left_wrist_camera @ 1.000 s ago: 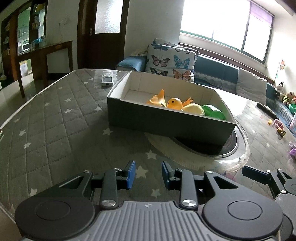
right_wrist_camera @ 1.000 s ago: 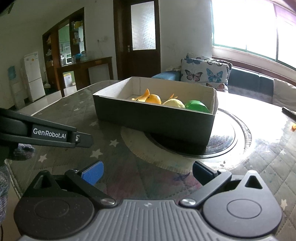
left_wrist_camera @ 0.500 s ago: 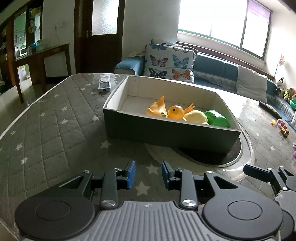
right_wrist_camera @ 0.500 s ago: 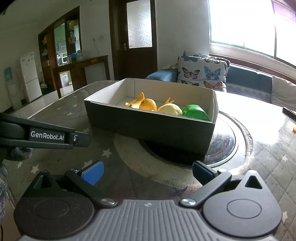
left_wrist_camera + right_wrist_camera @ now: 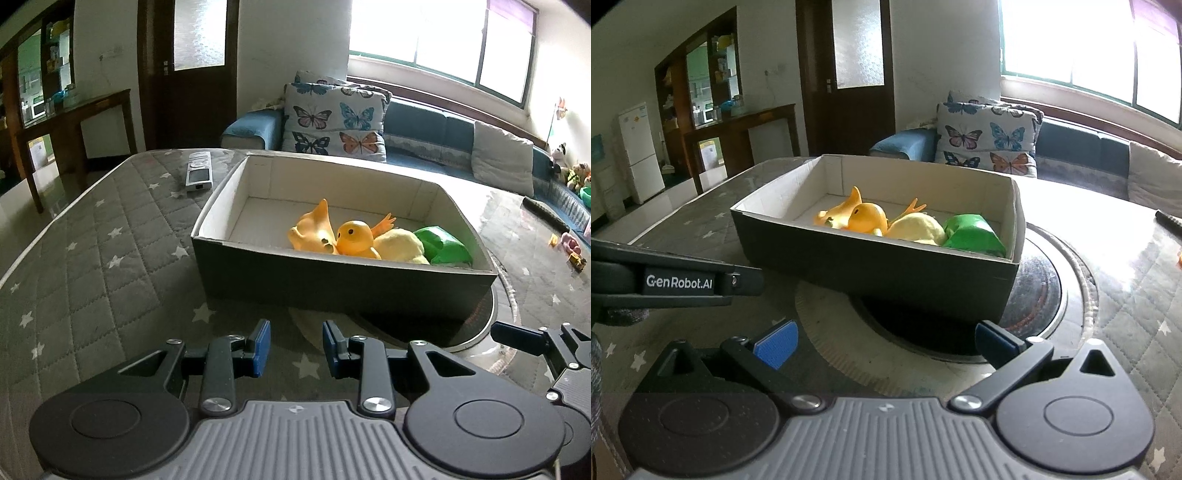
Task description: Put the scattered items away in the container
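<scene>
A dark cardboard box [image 5: 332, 284] with a white inside stands on the quilted star-pattern table, partly over a black round disc [image 5: 1045, 291]. In it lie an orange rubber duck [image 5: 356, 240], a pale orange toy [image 5: 314, 230], a yellow plush [image 5: 400, 245] and a green item [image 5: 443, 249]. The duck [image 5: 868, 218], plush [image 5: 918, 227] and green item [image 5: 973, 234] also show in the right wrist view. My left gripper [image 5: 296, 339] hovers before the box's near wall, its jaws drawn close with nothing between them. My right gripper [image 5: 885, 341] is open and empty beside it.
A silver remote [image 5: 199, 171] lies on the table behind the box's left corner. A black stick-like object [image 5: 546, 216] and small toys [image 5: 570, 245] lie at the far right. A sofa with butterfly cushions [image 5: 332, 118] runs behind the table.
Both grippers have moved closer to the box, which now looks larger in both views. The jaws of each stand as before.
</scene>
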